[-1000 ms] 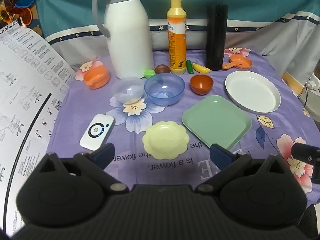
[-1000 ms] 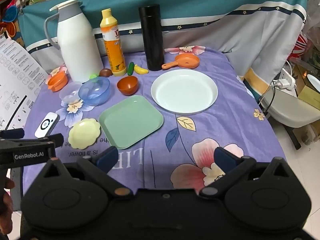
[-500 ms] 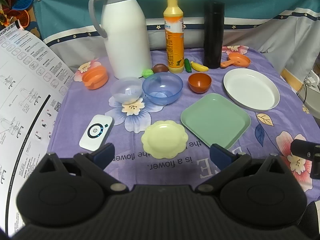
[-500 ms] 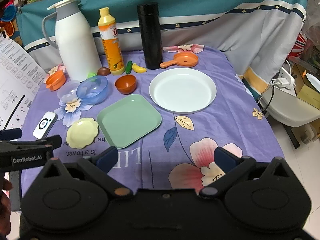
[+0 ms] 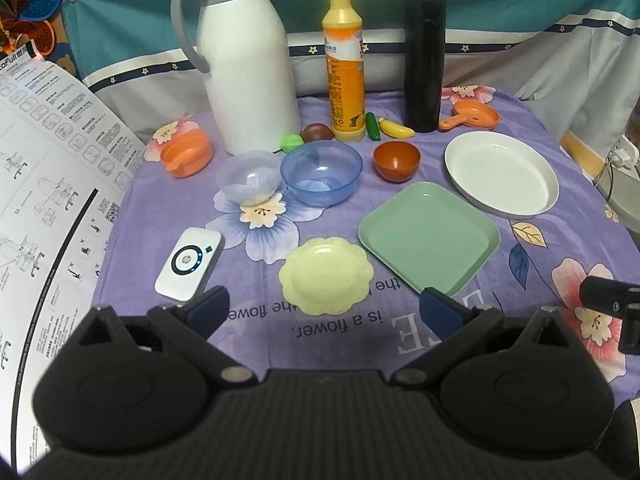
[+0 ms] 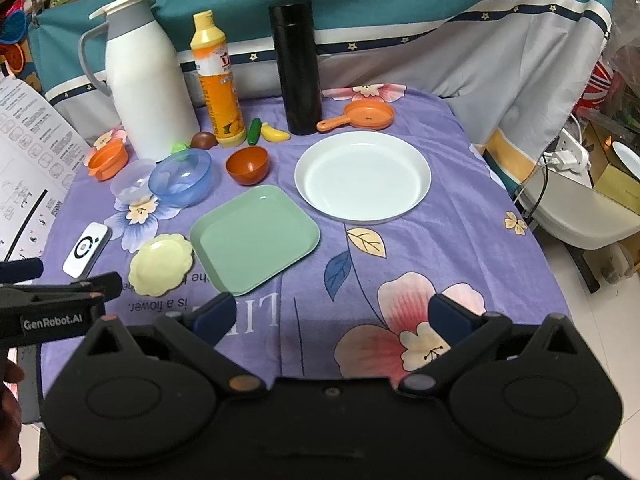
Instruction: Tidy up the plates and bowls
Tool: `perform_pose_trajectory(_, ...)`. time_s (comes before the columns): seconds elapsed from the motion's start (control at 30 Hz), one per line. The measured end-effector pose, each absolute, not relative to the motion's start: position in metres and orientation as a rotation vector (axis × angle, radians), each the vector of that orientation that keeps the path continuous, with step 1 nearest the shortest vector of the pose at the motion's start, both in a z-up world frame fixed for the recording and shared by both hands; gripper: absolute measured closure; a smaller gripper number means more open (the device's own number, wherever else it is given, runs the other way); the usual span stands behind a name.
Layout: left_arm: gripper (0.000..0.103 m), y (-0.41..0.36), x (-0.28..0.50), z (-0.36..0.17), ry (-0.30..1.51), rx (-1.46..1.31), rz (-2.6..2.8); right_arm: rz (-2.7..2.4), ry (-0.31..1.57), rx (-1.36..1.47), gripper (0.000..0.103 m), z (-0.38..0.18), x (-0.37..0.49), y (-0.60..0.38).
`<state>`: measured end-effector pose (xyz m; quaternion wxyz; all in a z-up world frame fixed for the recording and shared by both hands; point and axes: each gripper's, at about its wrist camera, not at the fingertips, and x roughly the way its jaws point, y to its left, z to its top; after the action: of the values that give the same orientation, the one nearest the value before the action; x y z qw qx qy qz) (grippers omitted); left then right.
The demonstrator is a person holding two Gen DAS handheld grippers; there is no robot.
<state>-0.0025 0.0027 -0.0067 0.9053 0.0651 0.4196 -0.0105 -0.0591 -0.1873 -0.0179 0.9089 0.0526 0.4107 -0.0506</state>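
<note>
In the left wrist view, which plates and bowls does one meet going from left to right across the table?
Clear bowl → blue bowl → yellow scalloped plate → brown bowl → green square plate → white round plate.

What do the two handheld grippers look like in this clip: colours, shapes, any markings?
Both are matte black plastic. The left gripper and right gripper each have two round housings with grey pivot screws, a ribbed middle section and angled black fingers ending in dark blue pads. Seen from the right wrist camera, the left gripper's side carries white "GenRobot.AI" lettering. No cables or sleeves show.
</note>
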Motion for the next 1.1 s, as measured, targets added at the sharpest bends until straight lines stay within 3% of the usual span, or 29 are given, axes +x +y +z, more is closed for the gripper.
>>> perform_pose_trajectory(1.1, 0.0, -0.005, 0.002, -0.018, 0.891, 0.146, -0.034, -0.108, 0.878, 0.124, 0.0, -0.027, -0.05, -0.189)
